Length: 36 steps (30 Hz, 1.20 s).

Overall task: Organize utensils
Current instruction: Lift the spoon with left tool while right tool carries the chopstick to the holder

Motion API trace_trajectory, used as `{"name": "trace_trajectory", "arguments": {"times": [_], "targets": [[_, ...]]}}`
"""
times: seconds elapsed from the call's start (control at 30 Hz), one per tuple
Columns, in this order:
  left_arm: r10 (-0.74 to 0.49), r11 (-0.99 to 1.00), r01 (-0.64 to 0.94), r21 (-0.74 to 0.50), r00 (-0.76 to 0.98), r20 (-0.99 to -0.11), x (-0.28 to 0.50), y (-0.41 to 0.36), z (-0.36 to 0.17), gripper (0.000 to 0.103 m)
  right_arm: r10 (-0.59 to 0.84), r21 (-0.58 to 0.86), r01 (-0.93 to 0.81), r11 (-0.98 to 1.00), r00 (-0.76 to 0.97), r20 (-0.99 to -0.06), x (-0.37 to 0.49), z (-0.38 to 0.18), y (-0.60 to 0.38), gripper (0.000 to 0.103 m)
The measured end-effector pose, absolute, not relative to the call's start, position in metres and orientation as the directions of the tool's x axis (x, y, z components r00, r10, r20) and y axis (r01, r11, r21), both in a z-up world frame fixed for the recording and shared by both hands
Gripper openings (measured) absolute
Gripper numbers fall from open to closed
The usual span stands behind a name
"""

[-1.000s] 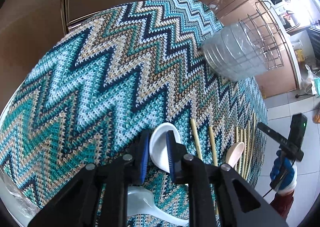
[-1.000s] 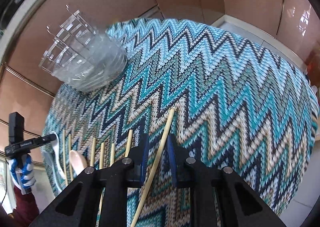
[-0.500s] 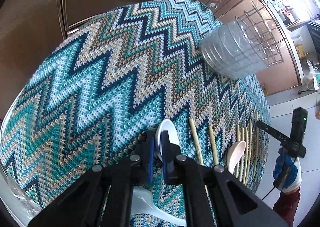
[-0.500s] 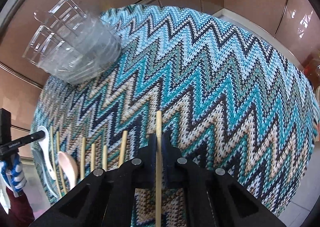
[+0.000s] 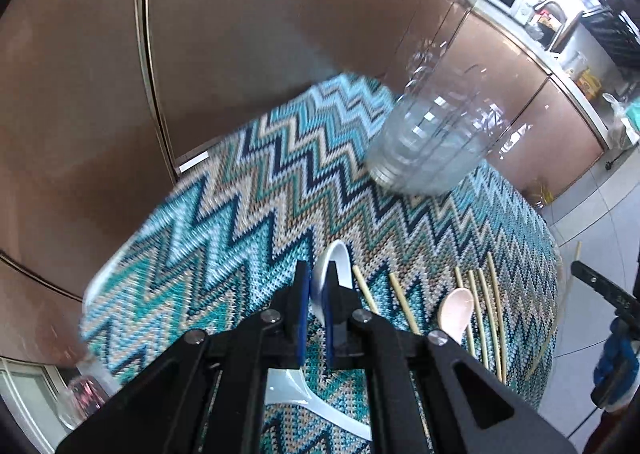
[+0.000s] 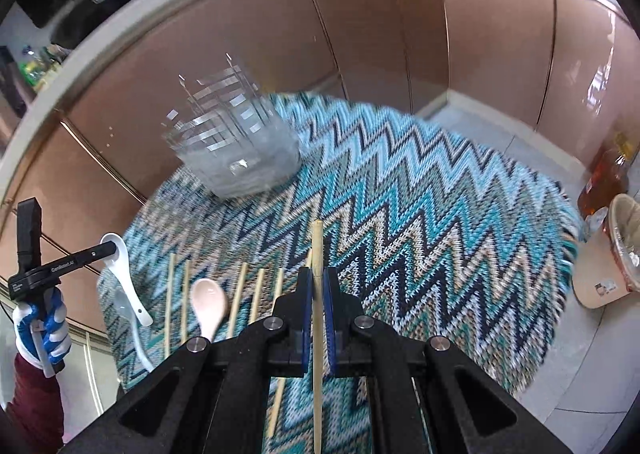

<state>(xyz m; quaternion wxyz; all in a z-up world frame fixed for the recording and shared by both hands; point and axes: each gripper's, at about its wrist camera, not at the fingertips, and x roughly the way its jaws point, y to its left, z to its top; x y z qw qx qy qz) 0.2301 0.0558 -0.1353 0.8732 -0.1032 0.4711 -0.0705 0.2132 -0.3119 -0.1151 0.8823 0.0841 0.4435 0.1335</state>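
Note:
My left gripper point(image 5: 316, 290) is shut on a white ceramic spoon point(image 5: 334, 266), whose bowl sticks up past the pads, lifted off the zigzag tablecloth point(image 5: 240, 213). In the right wrist view the same left gripper point(image 6: 106, 250) holds that white spoon point(image 6: 128, 282) at the table's left edge. My right gripper point(image 6: 317, 282) is shut on a bamboo chopstick point(image 6: 317, 246) that points forward above the cloth. A pink spoon point(image 6: 208, 304) and several chopsticks point(image 6: 240, 294) lie in a row on the cloth. A clear plastic utensil holder point(image 6: 236, 149) stands at the far side.
A second white spoon point(image 5: 304, 394) lies on the cloth under my left gripper. Brown cabinet panels point(image 6: 400, 33) surround the round table. An oil bottle point(image 6: 604, 177) and a beige tub point(image 6: 616, 254) stand on the floor to the right. A gloved hand point(image 6: 40, 330) grips the left tool.
Both grippers shut, the left on the white spoon and the right on a chopstick, then rose from the cloth with them. The holder now appears nearer the centre of both views.

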Motion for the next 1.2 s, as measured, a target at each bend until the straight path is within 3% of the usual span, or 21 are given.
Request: {"name": "trace_trajectory", "arguments": {"times": [0.43, 0.83, 1.03, 1.2], "targets": [[-0.188, 0.97, 0.022, -0.244, 0.703, -0.686, 0.177, 0.06, -0.052, 0.005, 0.355, 0.253, -0.251, 0.934, 0.71, -0.608, 0.156, -0.043, -0.283, 0.006], [-0.174, 0.976, 0.079, -0.205, 0.847, -0.502, 0.222, 0.025, 0.039, 0.005, 0.419, 0.198, -0.37, 0.908, 0.832, -0.364, 0.223, 0.026, -0.224, 0.006], [-0.121, 0.989, 0.074, -0.125, 0.897, -0.426, 0.274, -0.008, 0.042, 0.005, 0.39, 0.156, -0.363, 0.919, 0.893, -0.223, 0.283, 0.034, -0.206, 0.006], [-0.098, 0.995, 0.08, -0.06, 0.903, -0.419, 0.315, -0.036, 0.016, 0.005, 0.343, 0.124, -0.326, 0.937, 0.924, -0.167, 0.323, 0.014, -0.201, 0.006]]}}
